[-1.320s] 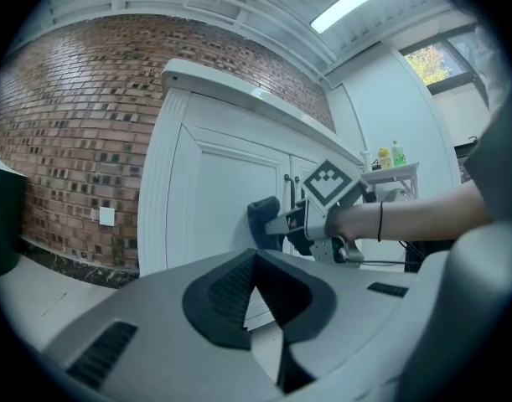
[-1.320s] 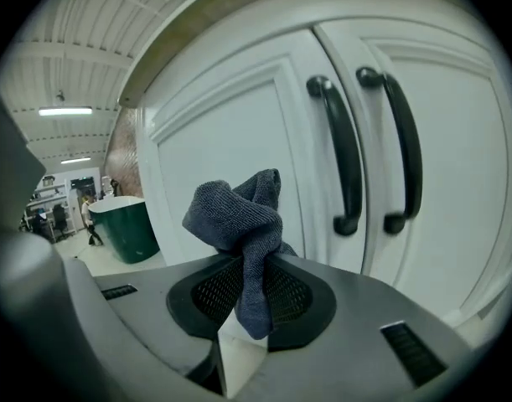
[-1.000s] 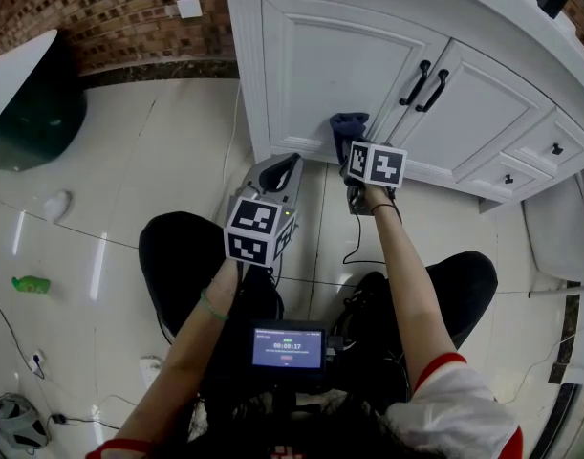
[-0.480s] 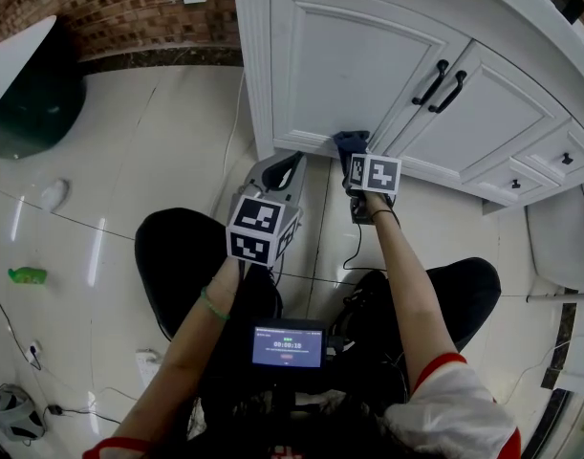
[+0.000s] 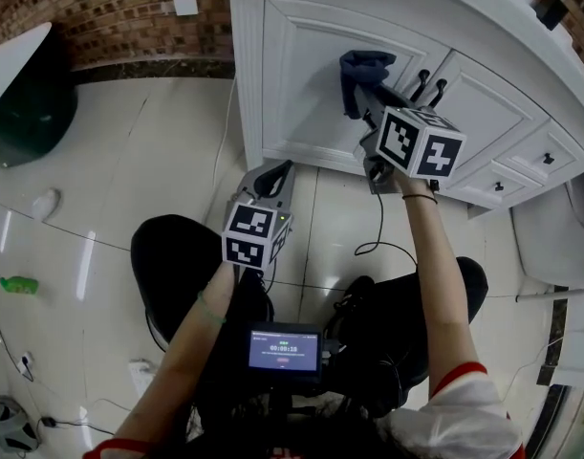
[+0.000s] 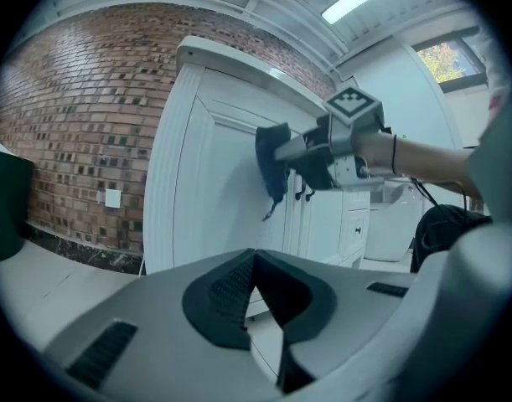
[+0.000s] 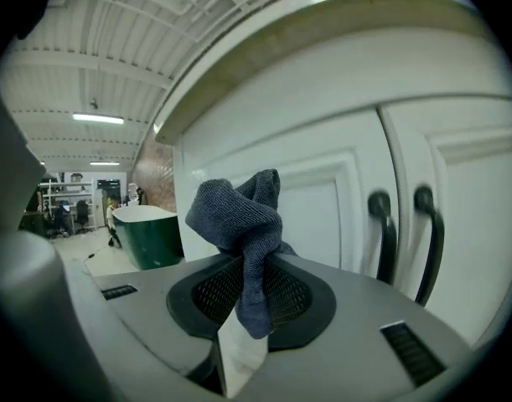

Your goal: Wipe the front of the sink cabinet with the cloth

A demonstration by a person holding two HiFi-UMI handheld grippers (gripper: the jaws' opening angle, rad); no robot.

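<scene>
Dark blue cloth (image 5: 361, 70) pinched in the closed jaws of the right hand-held gripper (image 5: 365, 96), held against the upper left door (image 5: 301, 94) of the white sink cabinet, near the black handles (image 5: 423, 84). Left hand-held gripper (image 5: 272, 176) low by the cabinet's foot, jaws together, empty.

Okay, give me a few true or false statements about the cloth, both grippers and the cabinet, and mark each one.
1. The right gripper is shut on the cloth. True.
2. The left gripper holds a second cloth. False: its jaws are together with nothing between them.
3. The cloth is up near the two black handles. True.
4. The sink cabinet has its doors standing open. False: both doors are closed.
</scene>
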